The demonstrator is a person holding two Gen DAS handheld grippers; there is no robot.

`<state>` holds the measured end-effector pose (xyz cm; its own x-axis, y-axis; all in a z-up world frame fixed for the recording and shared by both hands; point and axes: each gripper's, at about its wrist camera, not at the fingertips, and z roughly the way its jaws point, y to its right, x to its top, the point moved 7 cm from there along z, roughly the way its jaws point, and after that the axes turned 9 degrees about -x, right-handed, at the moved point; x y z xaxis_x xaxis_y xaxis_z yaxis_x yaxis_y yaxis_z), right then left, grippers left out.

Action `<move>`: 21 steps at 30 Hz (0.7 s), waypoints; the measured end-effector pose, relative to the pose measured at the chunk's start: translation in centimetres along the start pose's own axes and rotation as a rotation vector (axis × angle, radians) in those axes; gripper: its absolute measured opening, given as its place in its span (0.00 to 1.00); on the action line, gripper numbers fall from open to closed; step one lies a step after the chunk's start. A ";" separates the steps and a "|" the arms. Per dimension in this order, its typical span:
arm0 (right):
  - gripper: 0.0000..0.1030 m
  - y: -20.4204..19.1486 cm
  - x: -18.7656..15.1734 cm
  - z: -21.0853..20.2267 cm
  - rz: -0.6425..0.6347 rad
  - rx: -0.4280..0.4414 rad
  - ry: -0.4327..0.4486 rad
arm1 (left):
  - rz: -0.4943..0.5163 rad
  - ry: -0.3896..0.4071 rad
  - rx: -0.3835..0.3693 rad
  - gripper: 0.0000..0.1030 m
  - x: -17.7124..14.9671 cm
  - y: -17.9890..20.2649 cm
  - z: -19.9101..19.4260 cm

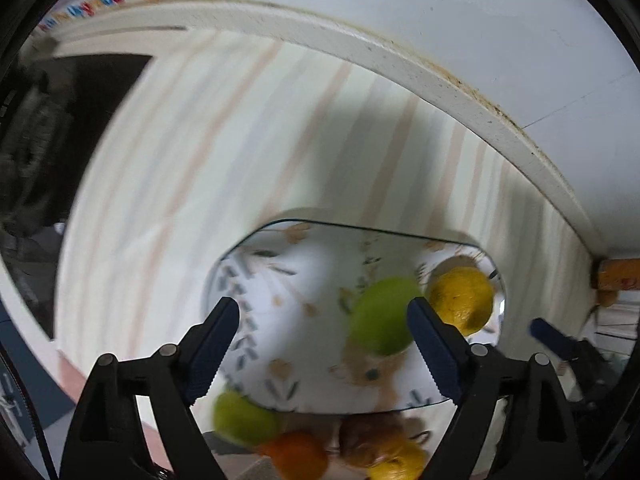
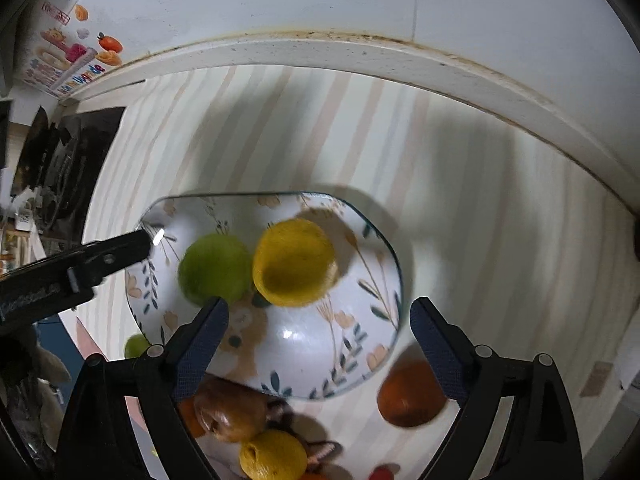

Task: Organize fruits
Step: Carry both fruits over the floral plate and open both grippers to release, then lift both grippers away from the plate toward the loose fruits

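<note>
Both the left gripper (image 1: 322,344) and the right gripper (image 2: 320,344) gape wide, holding nothing. Beyond them, the floral plate (image 2: 304,344) on the striped tabletop (image 2: 480,220) carries one green fruit (image 2: 214,268) and one yellow fruit (image 2: 294,262); one orange (image 2: 410,396) lies beside the plate.

Green fruit (image 2: 214,270) & yellow fruit (image 2: 294,262) touching in floral plate (image 2: 360,352); orange (image 2: 410,396) just outside rim

Striped cloth (image 2: 460,208) covers the tabletop, grimy white ledge (image 2: 360,56) along the wall behind it, colourful stickers (image 2: 72,56) and something black (image 2: 64,168) off left.
</note>
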<state>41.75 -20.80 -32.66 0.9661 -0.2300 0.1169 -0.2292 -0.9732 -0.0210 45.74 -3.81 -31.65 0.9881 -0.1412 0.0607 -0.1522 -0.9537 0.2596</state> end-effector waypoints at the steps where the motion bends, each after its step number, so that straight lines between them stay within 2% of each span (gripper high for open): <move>1: 0.92 0.0 -0.3 -0.4 -0.002 -0.008 0.000 | 0.006 0.013 0.017 0.85 -0.4 -0.2 -0.6; 4: 0.92 -0.1 -1.8 -2.2 -0.015 -0.013 0.011 | 0.006 0.052 0.031 0.92 -1.9 -0.7 -2.5; 10: 0.92 -0.5 -5.2 -6.1 -0.050 -0.007 0.051 | 0.033 0.135 0.067 0.92 -5.5 -0.2 -6.3; 12: 0.92 -0.7 -6.5 -6.8 -0.063 -0.010 0.053 | 0.054 0.168 0.104 0.92 -6.8 0.1 -7.4; 16: 0.92 -1.1 -10.0 -7.1 -0.075 0.011 0.018 | 0.071 0.205 0.156 0.92 -9.9 -0.2 -8.5; 21: 0.92 -1.1 -14.6 -5.3 -0.072 0.038 -0.064 | 0.065 0.187 0.201 0.92 -13.8 -1.4 -7.9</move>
<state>27.27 -16.36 -29.12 0.9858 -0.1585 0.0555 -0.1557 -0.9864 -0.0529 32.15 1.57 -25.21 0.9525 -0.1703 0.2525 -0.1897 -0.9803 0.0543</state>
